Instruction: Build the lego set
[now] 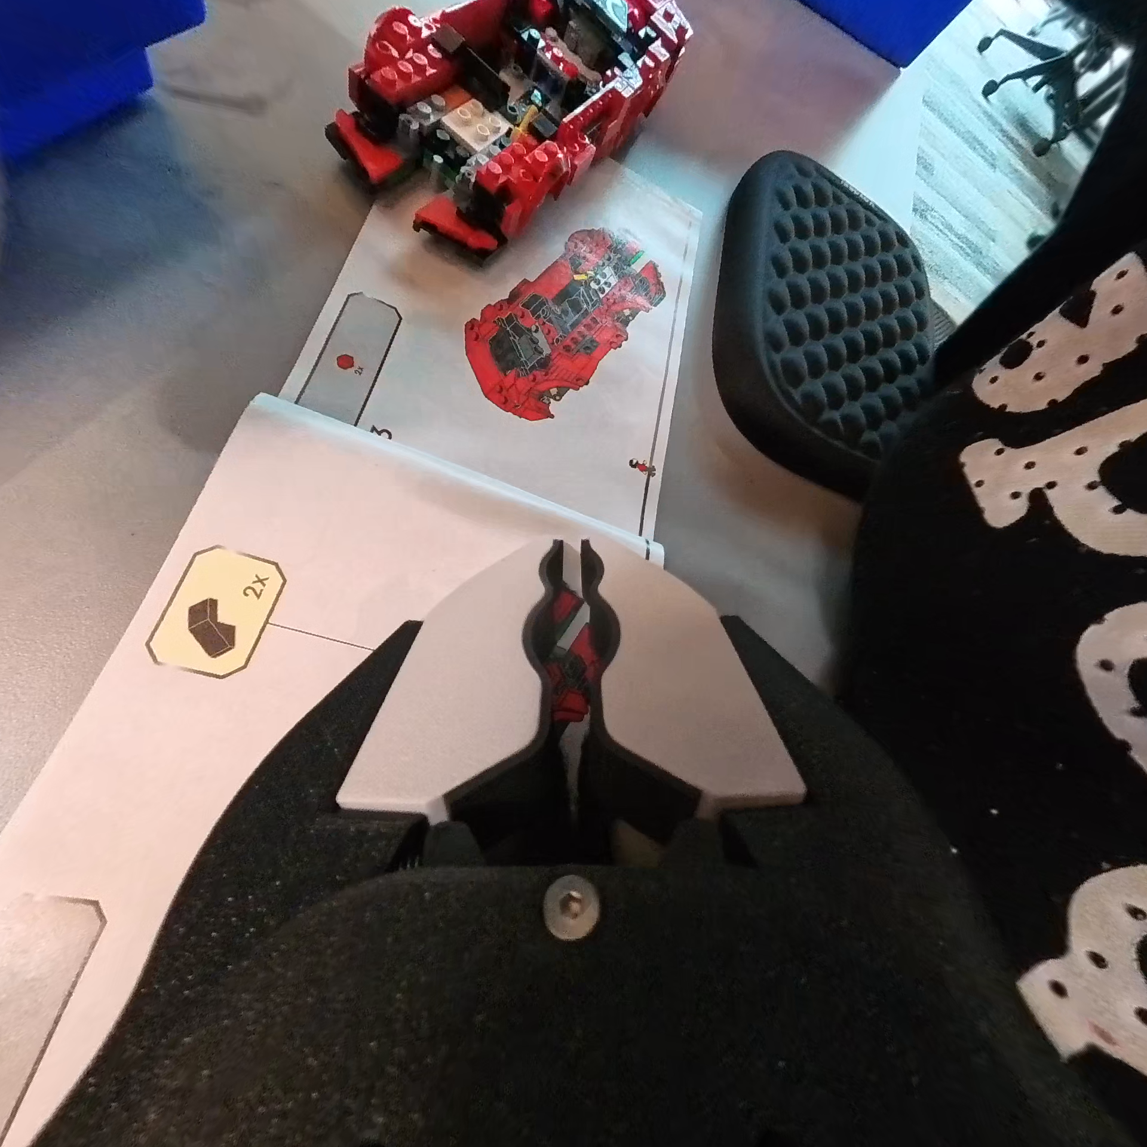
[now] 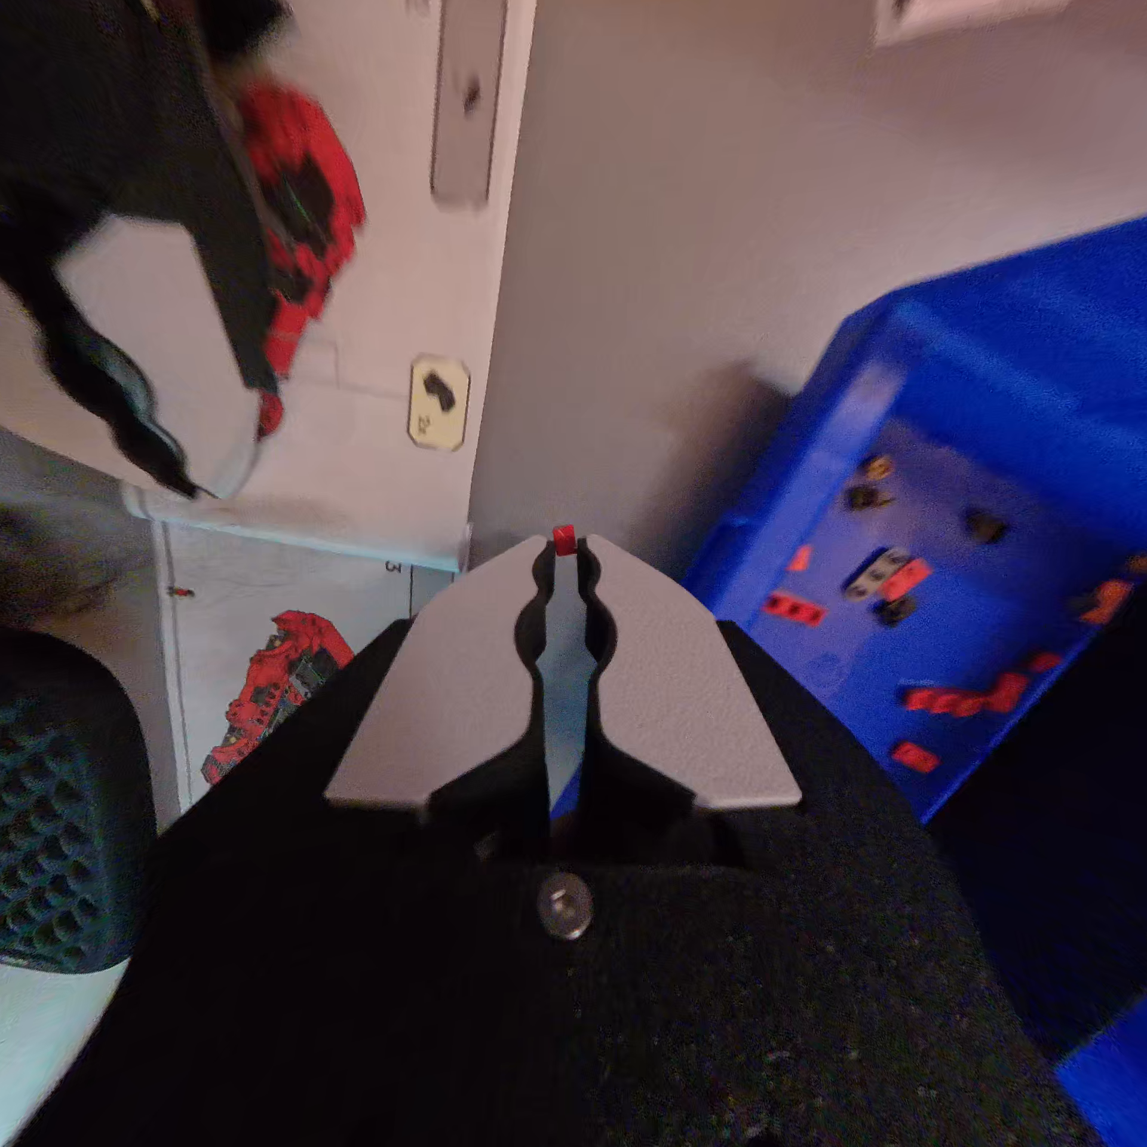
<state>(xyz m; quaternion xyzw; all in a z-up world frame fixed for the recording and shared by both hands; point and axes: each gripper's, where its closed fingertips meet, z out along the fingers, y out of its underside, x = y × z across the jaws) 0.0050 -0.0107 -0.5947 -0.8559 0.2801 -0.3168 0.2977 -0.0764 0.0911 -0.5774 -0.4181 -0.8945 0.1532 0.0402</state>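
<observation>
My right gripper (image 2: 565, 541) pinches a tiny red square lego stud (image 2: 564, 539) in its jaws, the left gripper (image 1: 574, 549) shut empty over the open instruction booklet (image 1: 385, 534), next seating it on the half-built red lego car (image 1: 496, 105) far ahead.

L tool (image 1: 572, 546): 2 pale grey fingers (image 1: 472, 683) on black body, tips nearly meeting, only a thin slit between them, nothing pinched at the tips. Pointed fwd and down. Also seen farther off in the right wrist view (image 2: 205, 493), upper left, blurred, as a dark shape angled down to a narrow tip.

R tool (image 2: 565, 541): same build, grey fingers (image 2: 670, 695) on black body, jaws closed to a narrow gap and pinching a small red piece (image 2: 564, 539) right at the very tips. Piece sticks out slightly past the fingertips.
</observation>
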